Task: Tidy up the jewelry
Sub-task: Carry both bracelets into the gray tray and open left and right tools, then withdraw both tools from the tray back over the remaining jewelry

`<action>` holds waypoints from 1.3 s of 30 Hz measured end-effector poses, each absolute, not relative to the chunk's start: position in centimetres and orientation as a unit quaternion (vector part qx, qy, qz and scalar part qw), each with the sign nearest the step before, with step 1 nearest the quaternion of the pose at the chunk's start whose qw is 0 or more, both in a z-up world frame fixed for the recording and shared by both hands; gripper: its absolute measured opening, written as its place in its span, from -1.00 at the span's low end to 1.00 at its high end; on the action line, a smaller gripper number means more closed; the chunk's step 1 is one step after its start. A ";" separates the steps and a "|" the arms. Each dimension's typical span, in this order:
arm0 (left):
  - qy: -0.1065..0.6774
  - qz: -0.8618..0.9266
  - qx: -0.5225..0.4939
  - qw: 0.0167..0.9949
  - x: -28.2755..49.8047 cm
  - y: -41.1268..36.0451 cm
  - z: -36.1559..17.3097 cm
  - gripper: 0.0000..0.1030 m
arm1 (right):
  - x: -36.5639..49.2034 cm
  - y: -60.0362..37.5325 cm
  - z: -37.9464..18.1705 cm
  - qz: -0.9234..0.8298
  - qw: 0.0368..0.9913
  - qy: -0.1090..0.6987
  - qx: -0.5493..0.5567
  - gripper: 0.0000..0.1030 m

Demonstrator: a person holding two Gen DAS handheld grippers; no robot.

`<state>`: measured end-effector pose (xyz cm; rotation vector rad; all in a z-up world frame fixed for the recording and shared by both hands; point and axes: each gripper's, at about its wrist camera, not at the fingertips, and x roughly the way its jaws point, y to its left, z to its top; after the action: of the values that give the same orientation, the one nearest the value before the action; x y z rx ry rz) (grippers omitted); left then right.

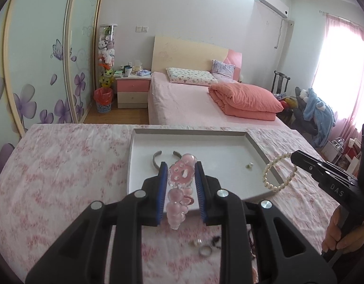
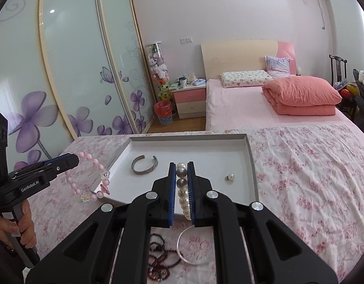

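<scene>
You are holding the left tongs (image 1: 180, 179) closed on a pink bead bracelet (image 1: 180, 177), and the right tongs (image 2: 182, 184) closed on a pearl bracelet (image 2: 184, 189). Both bracelets are hanging in the air above the near edge of the white tray (image 2: 251, 165), which is lying on the flowered cloth (image 2: 312, 165) of the table.

Both bracelets are looking light and soft, probably beads on elastic string, so they are swinging and bending freely under the tongs. The beads are round and smooth, so I think they can slip between the pads; you are holding each one across a few beads at the top of the loop, which seems the best place. The plastic flower charms on the pink one may be fragile.

I am counting two bracelets in the tongs. Inside the tray one grey metal cuff bangle (image 2: 144, 164) is lying on the left, and one small pearl earring (image 2: 230, 177) on the right. On the cloth near you one thin silver hoop (image 2: 193, 246), one dark red bead string (image 2: 158, 255) and two small rings (image 1: 202, 247) are waiting.
</scene>
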<state>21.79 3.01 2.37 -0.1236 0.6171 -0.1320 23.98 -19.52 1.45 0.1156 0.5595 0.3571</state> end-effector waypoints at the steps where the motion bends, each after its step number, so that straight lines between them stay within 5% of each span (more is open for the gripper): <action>1: 0.305 -0.063 -0.060 0.948 22.3 3.0 2.3 -0.54 | 24.5 -19.4 1.4 0.175 0.944 0.276 0.056 -0.79; 26: 0.347 -0.038 -0.068 0.934 32.6 2.1 -1.5 -0.54 | 34.3 -16.3 -3.1 0.145 0.929 0.339 0.037 -0.78; 31: 0.339 -0.024 -0.076 0.937 33.2 2.6 -1.4 -0.31 | 34.2 -17.2 -3.3 0.131 0.931 0.338 0.037 -0.20; 39: 0.339 -0.008 -0.080 0.938 32.7 4.0 -1.2 -0.29 | 33.4 -17.7 -2.9 0.129 0.935 0.329 0.034 -0.20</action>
<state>32.67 4.04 -1.18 -0.1625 0.6915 -0.0163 33.36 -17.75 -2.89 0.0687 0.6720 0.2646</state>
